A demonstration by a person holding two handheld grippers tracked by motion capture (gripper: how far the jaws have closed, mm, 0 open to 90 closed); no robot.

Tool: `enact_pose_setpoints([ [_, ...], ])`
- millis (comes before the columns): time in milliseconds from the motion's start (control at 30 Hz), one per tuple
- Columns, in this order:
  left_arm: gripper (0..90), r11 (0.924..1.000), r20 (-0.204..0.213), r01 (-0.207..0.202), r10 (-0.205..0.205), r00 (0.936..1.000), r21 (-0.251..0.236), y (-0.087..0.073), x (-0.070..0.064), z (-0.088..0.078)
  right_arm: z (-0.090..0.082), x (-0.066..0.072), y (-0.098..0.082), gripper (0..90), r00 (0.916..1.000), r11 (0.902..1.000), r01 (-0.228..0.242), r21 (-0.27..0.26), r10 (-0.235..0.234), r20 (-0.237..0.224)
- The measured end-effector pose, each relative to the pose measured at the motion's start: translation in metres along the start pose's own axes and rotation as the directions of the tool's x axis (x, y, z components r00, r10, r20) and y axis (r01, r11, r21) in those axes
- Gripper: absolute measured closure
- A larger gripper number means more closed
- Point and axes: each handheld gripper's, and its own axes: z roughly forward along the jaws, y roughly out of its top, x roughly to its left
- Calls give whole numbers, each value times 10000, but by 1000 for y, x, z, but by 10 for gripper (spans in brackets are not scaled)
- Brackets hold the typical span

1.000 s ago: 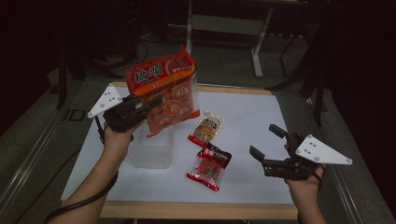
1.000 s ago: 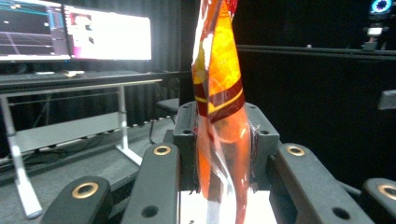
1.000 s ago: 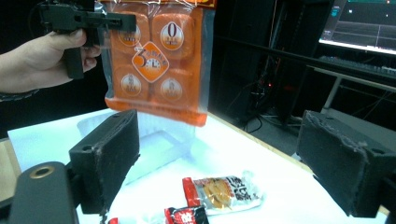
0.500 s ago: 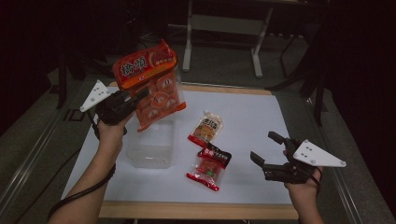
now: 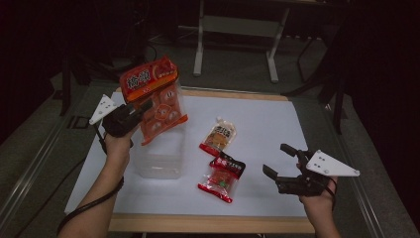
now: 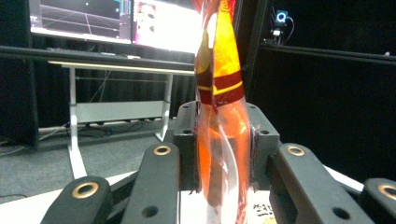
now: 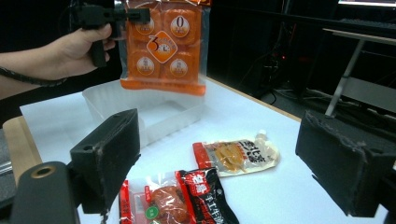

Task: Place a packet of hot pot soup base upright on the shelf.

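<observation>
An orange snack pack (image 5: 156,101) is clamped between the jaws of the left hand-held gripper (image 5: 136,111) and is held upright in the air above a clear plastic tray (image 5: 158,158), which is set on the white desk (image 5: 267,124) near its left edge. The right hand-held gripper (image 5: 282,166) is held with its jaws wide apart and nothing between them, close to the front right corner. A pale sauce pouch (image 5: 218,136) and a red-and-black snack packet (image 5: 220,176) are laid mid-desk, just beside each other.
</observation>
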Motion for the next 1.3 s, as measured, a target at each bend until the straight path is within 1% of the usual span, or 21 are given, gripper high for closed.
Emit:
enact_pose_setpoints([
  [33,717,10000,-92,-34,35,10000,62,-5,1,1,1,0,-1,136,10000,10000,-32,55,32,-28],
  [67,717,10000,-92,-34,35,10000,62,-5,1,1,1,0,-1,136,10000,10000,-32,55,32,-28],
  [100,717,9996,-185,-63,68,9998,282,-10,2,2,1,0,-1,136,10000,10000,-24,53,24,-51],
  [167,717,9987,-260,-141,154,9995,492,-15,3,3,2,0,-1,136,10000,10000,-13,45,13,-93],
  [200,717,9987,-260,-141,154,9995,492,-15,3,3,2,0,-1,136,10000,10000,-13,45,13,-93],
  [233,717,9975,-250,-25,43,9997,706,-20,4,4,2,1,0,136,10000,10000,-1,47,1,-91],
  [267,717,9975,-250,-25,43,9997,706,-20,4,4,2,1,0,136,10000,10000,-1,47,1,-91],
  [300,717,9961,-248,46,-24,9997,884,-25,5,5,2,1,-1,136,9999,10000,-16,43,16,-112],
  [400,717,9956,-264,8,17,9997,938,-30,5,5,2,0,-1,137,9999,10000,-57,60,58,-95],
  [433,717,9963,-265,216,-194,9995,835,-33,7,4,2,0,-2,137,9999,9999,-88,68,89,-113],
  [467,717,9963,-265,216,-194,9995,835,-33,7,4,2,0,-2,137,9999,9999,-88,68,89,-113],
  [500,718,9964,-313,416,-393,9987,740,-34,9,3,2,0,-3,137,9999,9999,-84,100,85,-100],
  [567,717,9965,-361,442,-417,9985,715,-37,9,2,2,-1,-3,137,9998,9999,-118,83,119,-143],
  [733,717,9963,-466,354,-318,9984,784,-42,9,2,3,0,-3,137,9997,9999,-139,77,140,-187],
  [833,716,9956,-536,466,-424,9977,809,-47,12,2,2,0,-4,137,9996,9998,-161,98,163,-226],
  [900,716,9946,-519,431,-383,9979,940,-49,13,2,2,0,-3,139,9997,9999,-142,93,144,-212],
  [1067,715,9938,-504,453,-403,9979,1017,-54,14,2,3,0,-4,138,9996,9998,-176,119,179,-225],
  [1100,715,9929,-547,275,-213,9983,1158,-55,15,2,3,0,-5,139,9993,9997,-231,127,235,-278],
  [1167,715,9918,-552,361,-295,9980,1225,-55,15,2,4,0,-5,139,9994,9997,-206,159,210,-261],
  [1267,714,9910,-570,307,-235,9981,1305,-54,15,2,4,0,-5,139,9993,9997,-216,149,220,-312],
  [1300,714,9904,-592,388,-312,9978,1326,-54,16,3,5,0,-5,139,9993,9996,-199,177,204,-311],
])
